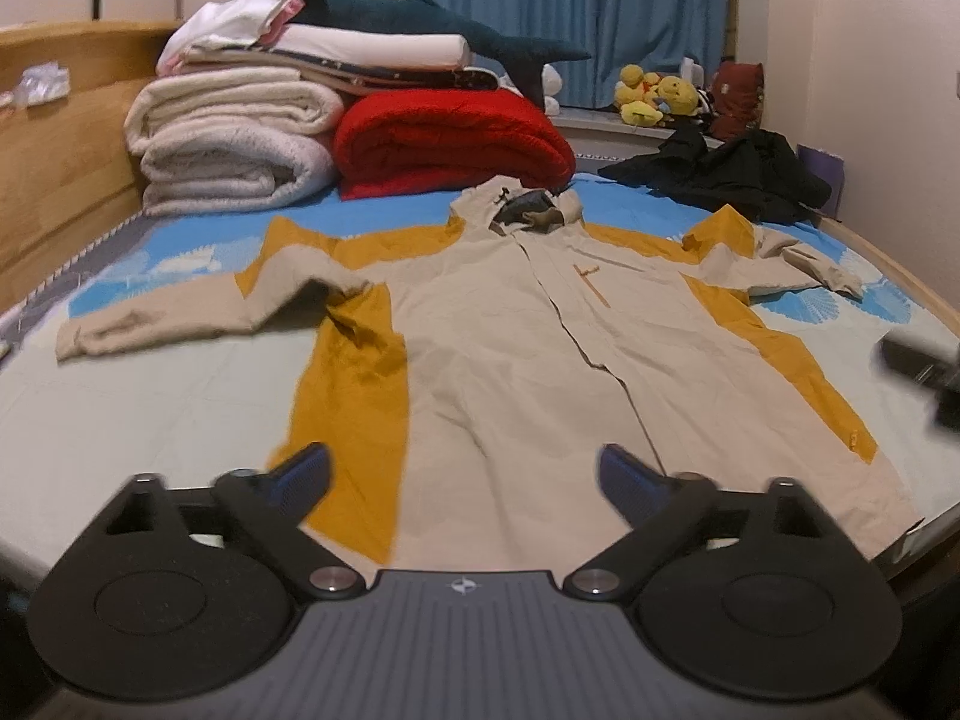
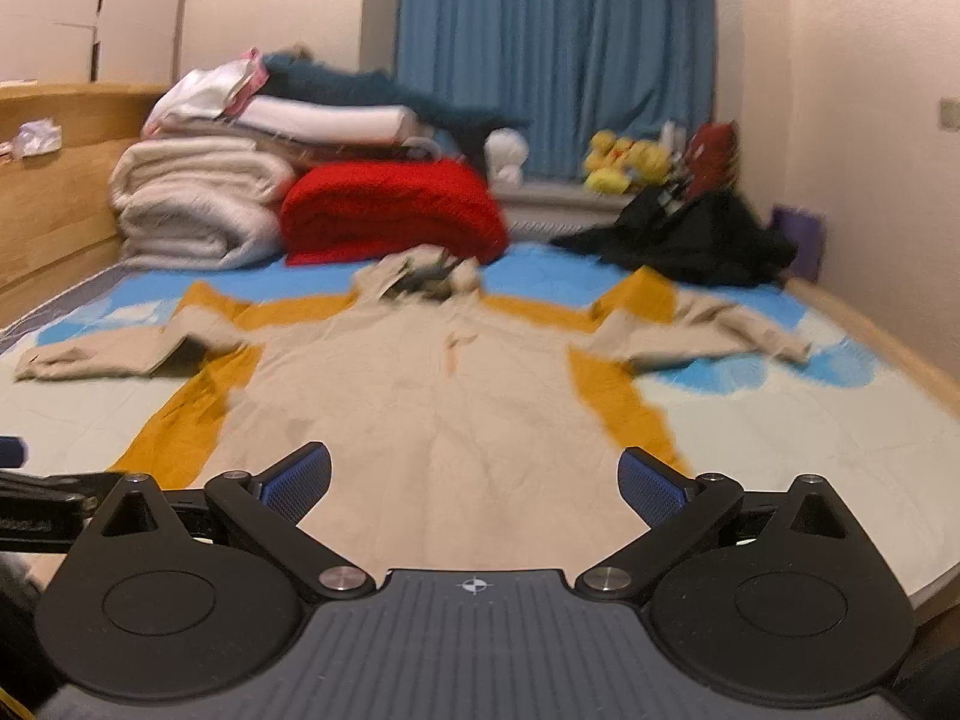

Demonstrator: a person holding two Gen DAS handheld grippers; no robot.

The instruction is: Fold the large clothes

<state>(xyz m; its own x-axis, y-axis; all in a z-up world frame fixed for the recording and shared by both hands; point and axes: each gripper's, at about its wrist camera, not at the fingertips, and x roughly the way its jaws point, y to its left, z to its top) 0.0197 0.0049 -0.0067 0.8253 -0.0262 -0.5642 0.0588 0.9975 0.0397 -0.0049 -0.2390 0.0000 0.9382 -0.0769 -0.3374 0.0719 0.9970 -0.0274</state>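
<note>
Beige cloth jacket with mustard-yellow side and shoulder panels (image 1: 498,324) lies spread flat, front side up, on the bed with the blue-and-white printed sheet (image 1: 150,408). Hood end points away from both cameras toward the blue pleated curtain (image 1: 570,12); hem is nearest the cameras. Both sleeves are bent at the elbow and lie on the sheet to either side of the jacket body.

Left gripper (image 1: 465,471): jaws stand wide apart, blue ribbed pads (image 1: 306,468) facing each other above the jacket's lower front. Nothing between the pads; no cloth pinched. Whether the fingertips touch the fabric cannot be told.

Right gripper (image 2: 474,477): jaws likewise wide apart over the jacket's hem region, holding nothing. Right wrist view is motion-blurred. A dark part of the other tool shows at the left edge of that view.

Beyond the jacket's hood: folded red fleece blanket (image 1: 450,138), just past the hood. Beside the jacket's left sleeve side, farther back, a stack of folded cream blankets (image 1: 234,138) against the wooden bed frame (image 1: 54,138), with a dark teal plush shark (image 1: 420,18) on top. Past the jacket's other sleeve: crumpled black garment (image 1: 726,174), and yellow plush toys (image 1: 654,93) behind it.
</note>
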